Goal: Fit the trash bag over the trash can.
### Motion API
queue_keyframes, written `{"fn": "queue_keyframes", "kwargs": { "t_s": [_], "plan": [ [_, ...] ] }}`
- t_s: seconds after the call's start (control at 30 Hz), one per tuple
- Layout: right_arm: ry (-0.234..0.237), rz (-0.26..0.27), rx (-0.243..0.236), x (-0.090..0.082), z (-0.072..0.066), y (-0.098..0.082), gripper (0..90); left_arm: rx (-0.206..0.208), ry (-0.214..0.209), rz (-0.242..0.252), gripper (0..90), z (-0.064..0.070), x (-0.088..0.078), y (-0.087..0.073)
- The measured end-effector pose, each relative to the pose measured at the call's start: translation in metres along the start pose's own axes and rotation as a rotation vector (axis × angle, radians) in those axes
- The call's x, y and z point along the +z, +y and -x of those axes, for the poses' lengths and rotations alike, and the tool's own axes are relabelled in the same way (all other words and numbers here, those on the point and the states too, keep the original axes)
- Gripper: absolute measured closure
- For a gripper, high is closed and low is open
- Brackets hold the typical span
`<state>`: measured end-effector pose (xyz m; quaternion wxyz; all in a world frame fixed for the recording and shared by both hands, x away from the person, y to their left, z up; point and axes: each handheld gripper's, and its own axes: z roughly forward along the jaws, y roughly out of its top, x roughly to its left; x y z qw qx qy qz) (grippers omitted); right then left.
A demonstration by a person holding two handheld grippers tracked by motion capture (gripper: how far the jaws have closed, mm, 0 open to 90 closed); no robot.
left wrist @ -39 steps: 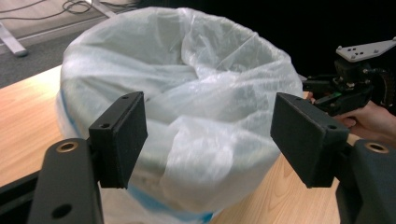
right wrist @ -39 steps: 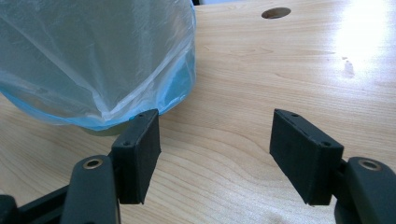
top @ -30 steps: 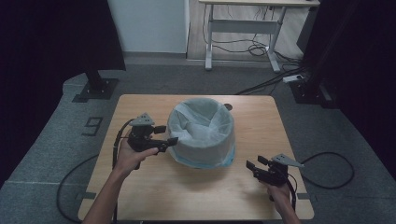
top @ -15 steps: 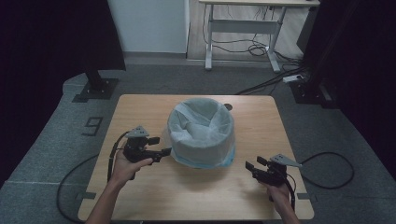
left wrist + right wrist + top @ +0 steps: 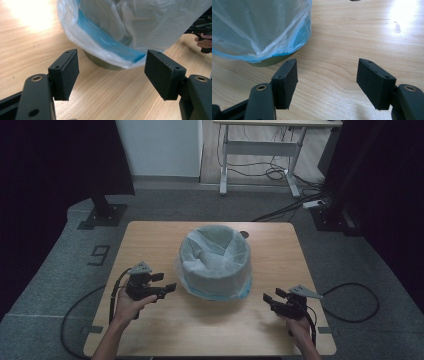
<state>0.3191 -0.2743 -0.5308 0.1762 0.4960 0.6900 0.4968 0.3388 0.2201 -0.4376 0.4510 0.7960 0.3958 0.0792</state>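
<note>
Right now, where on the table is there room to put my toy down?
The bare wood of the table beside and behind the bag-lined bin is free, and so is the front strip between the left gripper and right gripper. The middle is crowded.

Lined bin mid-table, between 2 grippers
</note>
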Motion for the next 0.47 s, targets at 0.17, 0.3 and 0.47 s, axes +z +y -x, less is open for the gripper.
{"fn": "queue_keyframes", "kwargs": {
  "t_s": [0.17,0.3,0.47],
  "plan": [
    [-0.007,-0.008,0.003,0.0010,0.0007,-0.0007,32.4,-0.013,0.001,-0.006,27.4,-0.0030,0.0025,-0.0028],
    [-0.011,-0.007,0.007,0.0007,0.0015,-0.0009,32.4,-0.014,-0.001,0.000,27.5,-0.0034,0.0028,-0.0026],
    [-0.014,-0.007,0.006,0.0004,0.0020,-0.0008,32.4,-0.016,0.001,0.003,27.4,-0.0043,0.0028,-0.0029]
  ]
}}
